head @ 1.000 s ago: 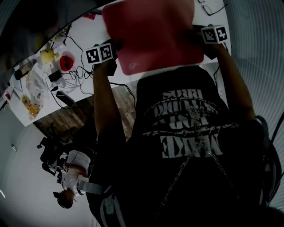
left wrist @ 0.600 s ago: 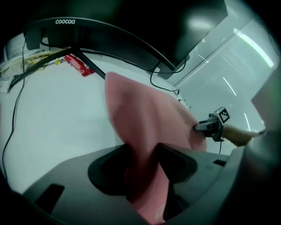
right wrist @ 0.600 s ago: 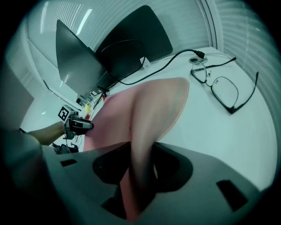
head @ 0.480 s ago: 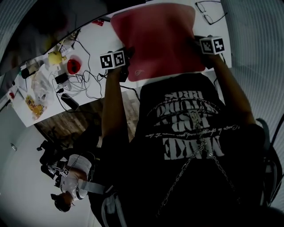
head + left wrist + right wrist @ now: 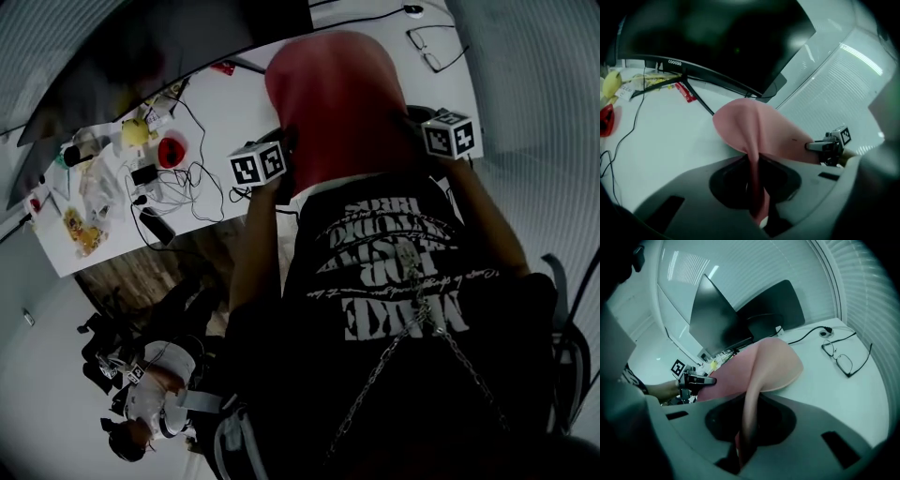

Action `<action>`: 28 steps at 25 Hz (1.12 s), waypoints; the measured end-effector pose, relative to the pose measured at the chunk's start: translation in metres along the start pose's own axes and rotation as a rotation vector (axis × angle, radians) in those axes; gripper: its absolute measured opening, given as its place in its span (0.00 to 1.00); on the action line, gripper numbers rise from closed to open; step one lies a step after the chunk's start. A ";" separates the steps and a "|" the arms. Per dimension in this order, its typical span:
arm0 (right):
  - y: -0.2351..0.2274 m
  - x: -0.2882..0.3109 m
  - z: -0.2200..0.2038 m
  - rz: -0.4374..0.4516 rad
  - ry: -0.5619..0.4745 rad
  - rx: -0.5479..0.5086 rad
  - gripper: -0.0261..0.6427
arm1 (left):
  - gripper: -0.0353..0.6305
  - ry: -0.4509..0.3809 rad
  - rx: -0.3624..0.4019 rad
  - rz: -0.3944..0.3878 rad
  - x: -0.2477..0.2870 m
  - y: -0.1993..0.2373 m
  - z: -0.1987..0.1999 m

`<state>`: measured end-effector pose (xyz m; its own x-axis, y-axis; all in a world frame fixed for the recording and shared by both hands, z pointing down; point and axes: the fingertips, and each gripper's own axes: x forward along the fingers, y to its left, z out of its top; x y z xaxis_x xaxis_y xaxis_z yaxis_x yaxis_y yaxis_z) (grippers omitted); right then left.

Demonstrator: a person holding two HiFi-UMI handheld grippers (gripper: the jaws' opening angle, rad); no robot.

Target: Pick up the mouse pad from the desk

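I am lifting the soft pink rectangular mouse pad (image 5: 339, 98) off the white desk (image 5: 220, 108), pinched on two sides. My left gripper (image 5: 287, 148) is closing its jaws on the pad's edge at 9 o'clock in the head view. The left gripper view shows the pink sheet running straight down between the jaws, squeezed to a thin fold. My right gripper (image 5: 413, 124) is closing on the opposite edge at 3 o'clock in the same way, with the pad pressed flat in its throat.

I am judging the pick-up as well along: both grips are made, and the near part is riding in the air in front of my chest. The far end is drooping toward the desk at 12 o'clock, and I cannot tell whether its rounded lip is touching the surface. What I am expecting to remain is raising it until that lip is hanging free.

The pad is bowing into a hump, with its middle arching up between the two pinches. Its held span is lying 9 to 3. The free end is pointing to 12, toward the dark curved monitor (image 5: 717, 42), with wire-framed spectacles (image 5: 841, 359) lying at about 1 o'clock. Bent like this, it is leaving me unsure which side is the longer.
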<state>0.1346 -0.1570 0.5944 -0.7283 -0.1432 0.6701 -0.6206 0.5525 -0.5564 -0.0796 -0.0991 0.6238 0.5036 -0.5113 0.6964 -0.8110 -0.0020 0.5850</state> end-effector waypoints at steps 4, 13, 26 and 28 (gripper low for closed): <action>0.025 -0.030 0.014 0.016 -0.076 0.011 0.08 | 0.12 -0.070 0.043 -0.005 -0.035 -0.031 0.013; 0.109 -0.121 0.066 0.003 -0.334 -0.026 0.08 | 0.12 -0.267 0.240 -0.069 -0.147 -0.100 0.069; 0.227 -0.188 0.146 -0.027 -0.630 -0.197 0.08 | 0.12 -0.553 0.463 -0.046 -0.272 -0.141 0.141; 0.236 -0.196 0.154 -0.023 -0.647 -0.208 0.08 | 0.12 -0.574 0.471 -0.058 -0.284 -0.149 0.149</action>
<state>0.0865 -0.1250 0.2562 -0.7826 -0.5839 0.2157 -0.6167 0.6802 -0.3963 -0.1463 -0.0817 0.2773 0.4196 -0.8674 0.2677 -0.8945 -0.3449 0.2844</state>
